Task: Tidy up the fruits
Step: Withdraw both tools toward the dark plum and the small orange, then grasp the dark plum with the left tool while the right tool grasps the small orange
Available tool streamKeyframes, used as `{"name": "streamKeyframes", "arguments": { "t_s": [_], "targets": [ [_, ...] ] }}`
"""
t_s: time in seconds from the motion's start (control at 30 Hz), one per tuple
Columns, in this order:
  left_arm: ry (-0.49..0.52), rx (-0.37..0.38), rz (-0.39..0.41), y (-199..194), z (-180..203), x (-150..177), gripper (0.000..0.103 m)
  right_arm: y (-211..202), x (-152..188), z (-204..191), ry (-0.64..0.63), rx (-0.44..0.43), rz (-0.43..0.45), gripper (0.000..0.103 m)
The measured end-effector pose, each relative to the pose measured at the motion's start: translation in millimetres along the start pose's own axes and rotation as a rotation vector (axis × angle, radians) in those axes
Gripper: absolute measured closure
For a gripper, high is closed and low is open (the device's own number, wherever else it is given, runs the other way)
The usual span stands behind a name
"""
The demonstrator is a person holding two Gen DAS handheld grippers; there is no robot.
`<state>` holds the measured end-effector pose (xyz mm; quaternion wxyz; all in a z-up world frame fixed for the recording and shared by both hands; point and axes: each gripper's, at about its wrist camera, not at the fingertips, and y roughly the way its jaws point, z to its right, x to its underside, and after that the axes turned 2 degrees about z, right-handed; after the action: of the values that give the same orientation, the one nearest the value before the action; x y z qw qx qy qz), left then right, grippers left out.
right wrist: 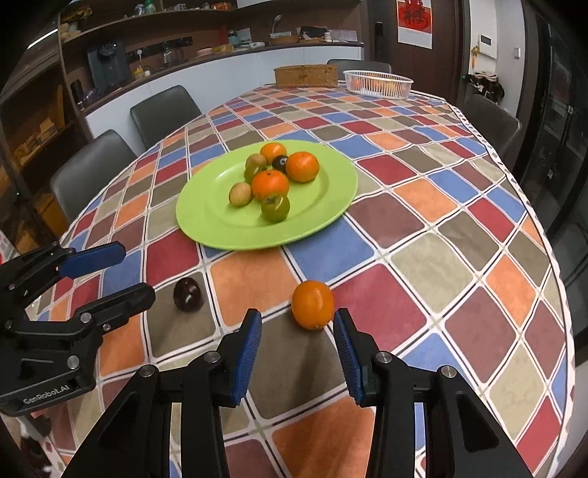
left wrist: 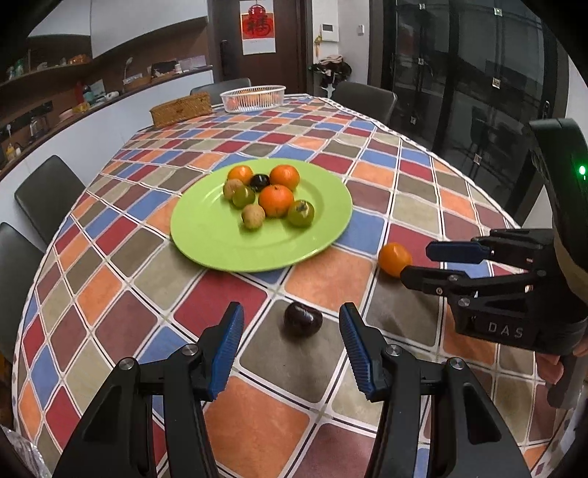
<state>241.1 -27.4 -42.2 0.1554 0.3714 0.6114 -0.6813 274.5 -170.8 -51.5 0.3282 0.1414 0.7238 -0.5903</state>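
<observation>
A checked tablecloth (left wrist: 323,279) in red, blue, orange and grey-brown squares covers the long table; at its far end a woven wicker box (left wrist: 180,109) stands just beside a white slatted basket (left wrist: 253,97); dark padded chairs (right wrist: 165,110) line the left side and the far end. Behind them a counter (right wrist: 220,55) runs along the wall under cluttered shelves; a red paper decoration (left wrist: 258,25) hangs on the brown door.

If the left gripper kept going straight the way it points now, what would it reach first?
Most likely the dark plum lying on the tablecloth, right ahead of the open left gripper and roughly centred between its fingers. The green plate lies farther on.
</observation>
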Motion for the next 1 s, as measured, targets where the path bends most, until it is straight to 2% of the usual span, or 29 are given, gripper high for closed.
{"name": "streamKeyframes", "arguments": {
  "t_s": [0.67,0.87,1.0],
  "targets": [
    [0.007,0.032,-0.08,36,-2,6,0.051,22,-1,7,0.001,0.01,-0.019,0.062],
    [0.004,0.05,-0.09,41,0,5,0.061,27,-3,8,0.005,0.001,-0.024,0.066],
    [0.005,0.059,-0.099,43,1,7,0.072,30,-3,9,0.004,-0.002,-0.028,0.07]
  ]
}}
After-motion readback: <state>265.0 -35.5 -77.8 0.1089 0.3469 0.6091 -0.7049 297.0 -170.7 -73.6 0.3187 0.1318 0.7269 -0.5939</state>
